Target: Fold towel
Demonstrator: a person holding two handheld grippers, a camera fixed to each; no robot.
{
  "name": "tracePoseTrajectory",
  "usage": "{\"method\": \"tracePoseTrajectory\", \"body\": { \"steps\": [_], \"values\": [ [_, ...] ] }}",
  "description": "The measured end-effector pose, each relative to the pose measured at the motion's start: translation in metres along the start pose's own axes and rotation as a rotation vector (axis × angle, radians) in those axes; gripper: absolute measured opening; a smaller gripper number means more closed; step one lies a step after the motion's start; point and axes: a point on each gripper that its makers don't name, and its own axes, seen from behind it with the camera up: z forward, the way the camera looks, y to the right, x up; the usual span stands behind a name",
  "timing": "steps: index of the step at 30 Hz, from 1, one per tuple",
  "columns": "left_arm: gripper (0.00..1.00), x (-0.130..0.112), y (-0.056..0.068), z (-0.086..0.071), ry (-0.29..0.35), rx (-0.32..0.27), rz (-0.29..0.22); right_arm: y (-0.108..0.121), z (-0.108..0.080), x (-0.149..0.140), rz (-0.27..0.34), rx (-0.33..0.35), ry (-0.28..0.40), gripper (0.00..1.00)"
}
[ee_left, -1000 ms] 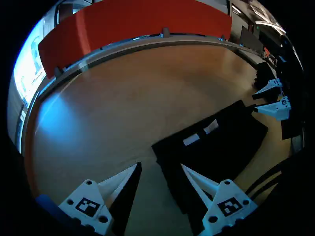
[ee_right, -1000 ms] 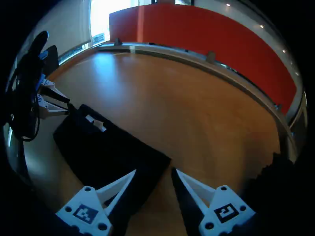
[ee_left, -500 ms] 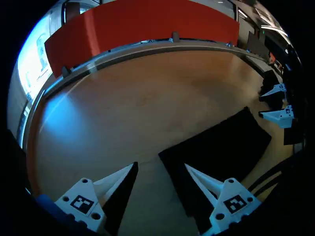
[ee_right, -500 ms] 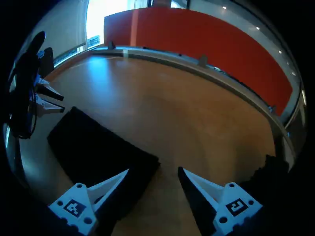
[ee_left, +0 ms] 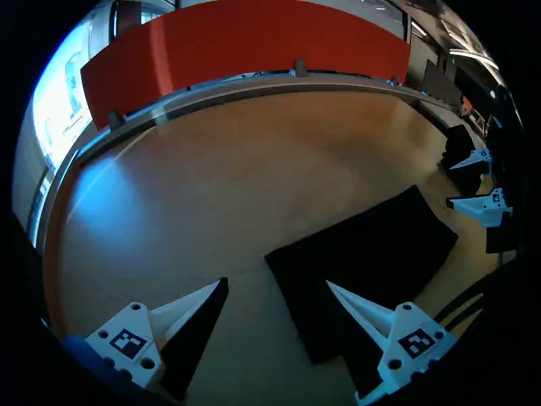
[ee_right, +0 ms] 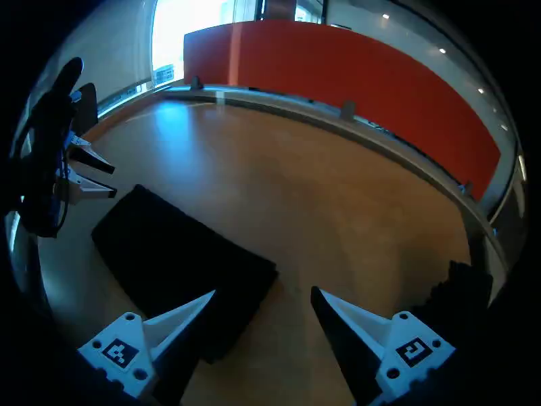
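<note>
The towel [ee_left: 368, 254] lies flat on the table [ee_left: 230, 176], a dark, folded rectangle with straight edges, between the two grippers. In the left gripper view it sits right of centre and reaches away to the right. The left gripper [ee_left: 276, 283] hangs over the towel's near left corner with its fingers wide apart and nothing between them. Its right finger overlaps the towel's near edge, while its left finger stands over bare wood. Whether that right finger touches the cloth I cannot tell.

At the far right of that view the right gripper's two pale fingers point at the towel's far end, close to it.

In the right gripper view the right gripper [ee_right: 264, 291] is also spread wide and grips nothing. Its left finger lies over the towel's near end and its right finger over the table. The left gripper shows at the far left there, just beside the towel's other end, fingers apart.

A red panel [ee_left: 250, 40] stands along the table's far edge, with a bright window [ee_right: 182, 34] beyond it.
</note>
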Motion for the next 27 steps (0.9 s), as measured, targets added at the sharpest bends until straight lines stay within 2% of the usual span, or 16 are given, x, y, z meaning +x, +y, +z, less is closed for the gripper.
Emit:
{"method": "tracePoseTrajectory", "body": {
  "steps": [15,27],
  "values": [
    [0.96,-0.033,0.021,-0.03,0.002,-0.012,-0.028,-0.017,-0.041,-0.022,0.025,0.005,0.022,0.99],
    [0.96,-0.041,0.019,-0.04,0.009,0.007,-0.05,-0.019,-0.051,-0.03,0.02,0.017,0.025,0.99]
  ]
}}
